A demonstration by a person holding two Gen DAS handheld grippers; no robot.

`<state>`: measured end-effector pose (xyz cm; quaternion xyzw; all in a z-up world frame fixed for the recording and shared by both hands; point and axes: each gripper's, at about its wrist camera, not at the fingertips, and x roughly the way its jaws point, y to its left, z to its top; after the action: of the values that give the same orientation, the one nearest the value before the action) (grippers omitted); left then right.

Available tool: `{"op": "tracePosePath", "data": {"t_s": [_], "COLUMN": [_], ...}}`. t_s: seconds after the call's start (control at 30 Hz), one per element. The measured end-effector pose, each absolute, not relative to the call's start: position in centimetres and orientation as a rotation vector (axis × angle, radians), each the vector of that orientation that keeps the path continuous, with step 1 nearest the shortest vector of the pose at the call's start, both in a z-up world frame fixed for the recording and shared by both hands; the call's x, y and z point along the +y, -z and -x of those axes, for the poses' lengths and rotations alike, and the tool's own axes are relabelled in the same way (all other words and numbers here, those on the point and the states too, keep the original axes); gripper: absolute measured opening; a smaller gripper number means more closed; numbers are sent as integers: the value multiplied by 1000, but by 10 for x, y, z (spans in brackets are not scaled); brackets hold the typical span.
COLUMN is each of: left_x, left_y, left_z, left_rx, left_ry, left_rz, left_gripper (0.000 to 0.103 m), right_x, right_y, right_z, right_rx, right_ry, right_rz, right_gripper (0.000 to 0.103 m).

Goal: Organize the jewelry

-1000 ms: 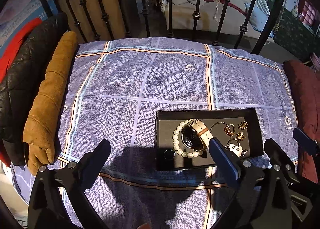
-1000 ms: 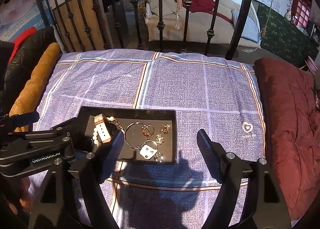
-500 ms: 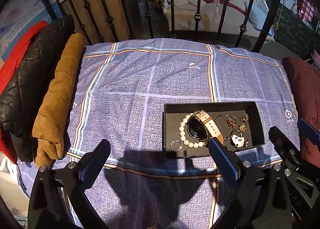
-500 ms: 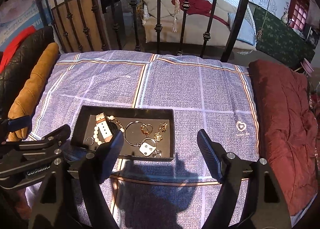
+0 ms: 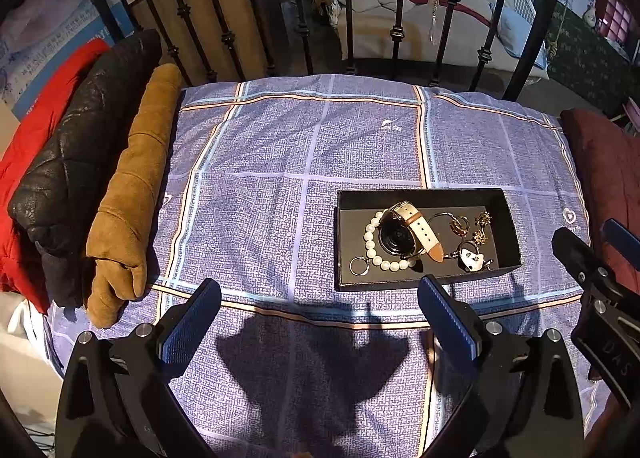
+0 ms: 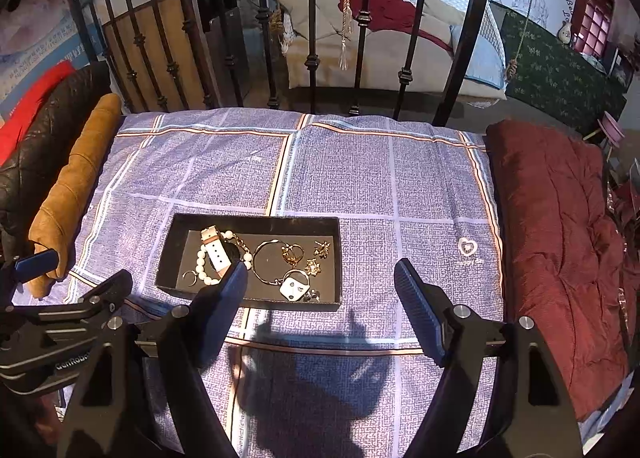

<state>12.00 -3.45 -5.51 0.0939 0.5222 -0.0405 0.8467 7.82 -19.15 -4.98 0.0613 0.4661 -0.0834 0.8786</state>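
Legible at frame edges: partial "GenRobot" on the left gripper [image 6: 36,290] body in the right wrist view, "DAS" on the right gripper [image 5: 600,254] body in the left wrist view. Flanking the blue checked bedspread [image 5: 280,161]: red quilt [image 5: 36,129], black quilted jacket [image 5: 80,145], tan suede roll [image 5: 132,185] at left, black tray [image 5: 424,197] holding pearl bracelet [image 5: 372,242], watch [image 5: 400,234], ring [image 5: 359,266], bangle [image 6: 268,262], gold earrings [image 5: 482,225] and white padlock charm [image 6: 295,285], maroon blanket [image 6: 560,238] at right, iron railing [image 5: 396,17] behind. Compared with 1.0 s ago: both grippers drawn back and clear of the tray, both held wide open and empty, ring now unobstructed.
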Motion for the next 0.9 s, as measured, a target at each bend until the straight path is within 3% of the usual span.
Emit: {"op": "tracePosePath", "data": {"t_s": [0.9], "left_x": [-38], "left_y": [56], "left_z": [-125], "left_rx": [1073], "left_ry": [102], "left_rz": [-190], "left_gripper": [97], "right_x": [-188], "right_y": [57], "right_z": [-79], "right_rx": [974], "right_ry": [175], "right_rz": [-133], "right_gripper": [76]}}
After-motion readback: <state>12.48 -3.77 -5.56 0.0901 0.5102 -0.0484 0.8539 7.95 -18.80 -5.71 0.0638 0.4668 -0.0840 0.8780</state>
